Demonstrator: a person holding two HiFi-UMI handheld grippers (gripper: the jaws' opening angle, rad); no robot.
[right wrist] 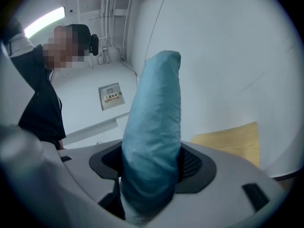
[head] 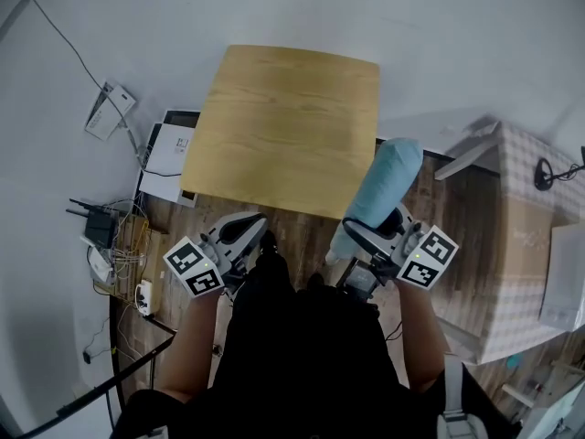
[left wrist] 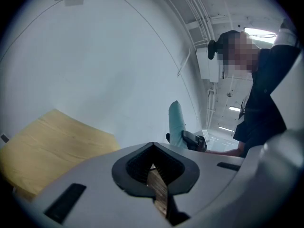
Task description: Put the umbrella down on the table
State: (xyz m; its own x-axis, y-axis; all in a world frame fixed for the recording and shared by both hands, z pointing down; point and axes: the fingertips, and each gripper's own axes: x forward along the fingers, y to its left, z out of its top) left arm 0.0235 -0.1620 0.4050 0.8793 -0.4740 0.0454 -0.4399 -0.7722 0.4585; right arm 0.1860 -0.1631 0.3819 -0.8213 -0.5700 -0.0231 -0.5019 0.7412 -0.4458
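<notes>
A folded light-blue umbrella stands nearly upright in my right gripper, which is shut on its lower half; its top leans over the near right corner of the wooden table. In the right gripper view the umbrella fills the space between the jaws, with the table low at the right. My left gripper is shut and holds nothing, just off the table's near edge. From the left gripper view the umbrella shows to the right and the table at the left.
White boxes, a router and tangled cables lie on the floor left of the table. A checked-cloth-covered stand is at the right. White walls surround the table; a small sign hangs on one.
</notes>
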